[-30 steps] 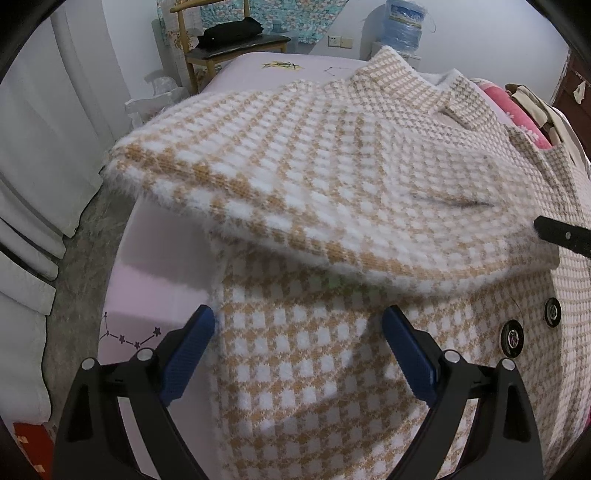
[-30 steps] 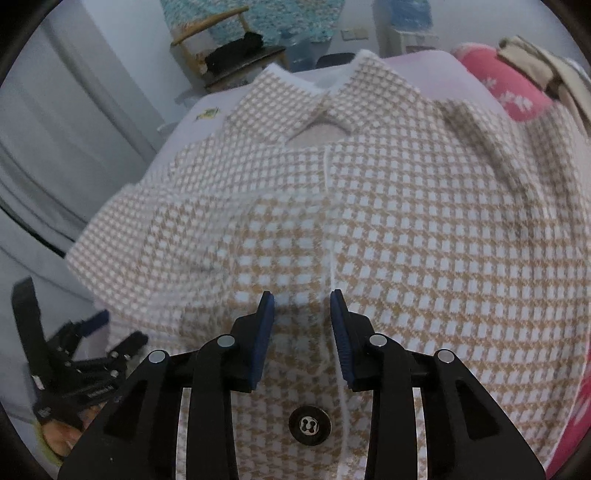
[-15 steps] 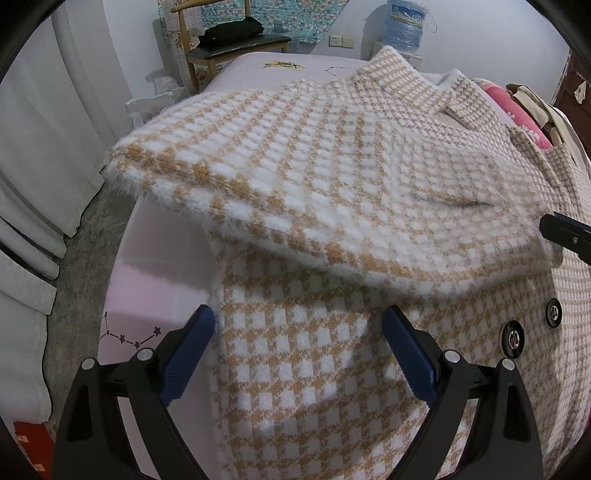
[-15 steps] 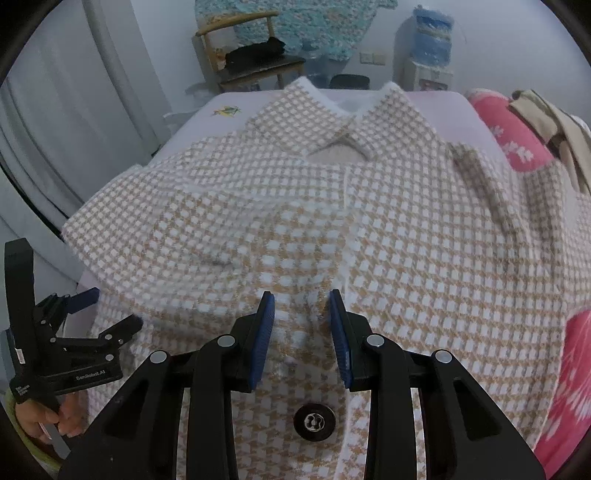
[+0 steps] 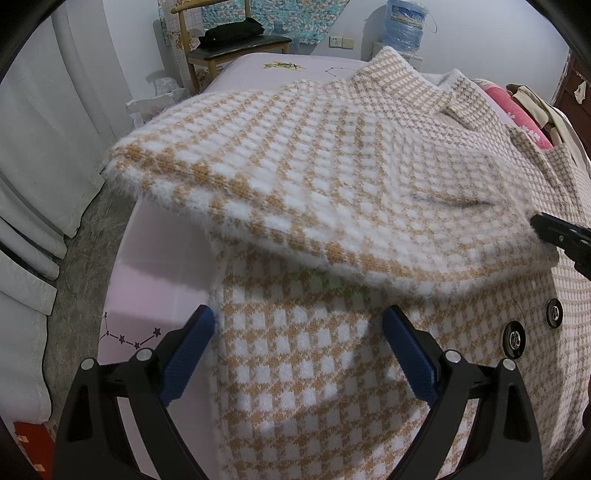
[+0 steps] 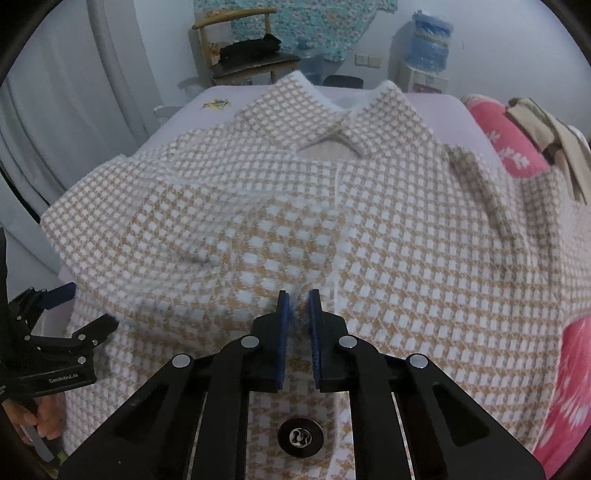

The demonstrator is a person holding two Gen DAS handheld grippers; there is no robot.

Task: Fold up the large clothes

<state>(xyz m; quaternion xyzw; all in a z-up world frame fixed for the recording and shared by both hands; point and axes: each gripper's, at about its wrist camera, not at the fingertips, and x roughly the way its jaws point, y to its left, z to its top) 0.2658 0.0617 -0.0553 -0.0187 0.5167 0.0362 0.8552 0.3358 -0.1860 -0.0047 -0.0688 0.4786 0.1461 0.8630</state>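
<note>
A lilac bedsheet [image 5: 159,273] printed with little star constellations covers the bed, and nearly all of it lies under a fuzzy tan-and-white houndstooth coat [image 5: 332,369], spread front-up with its collar [image 6: 354,118] toward the far end. Beyond the bed stand a wooden chair [image 5: 236,48] with a black bag on its seat and a blue water jug [image 5: 404,22]; a pink blanket [image 6: 506,140] lies along the coat's far side.

The left sleeve [image 5: 295,177] is laid across the chest, its cuff end reaching the button placket. The right gripper [image 6: 297,306] has its blue pads nearly together, with fuzzy pile showing between them at that cuff edge, so it appears to be pinching the sleeve. The left gripper [image 5: 299,350] hovers over the coat's lower side panel with its fingers spread wide, grasping nothing. Two dark metal buttons [image 5: 513,338] sit just beside the cuff.

The step in hand looks like settling the first sleeve fold. Next, the right gripper probably needs to lay the cuff flat and let go without dragging the soft pile, then the opposite sleeve wants the same treatment.
</note>
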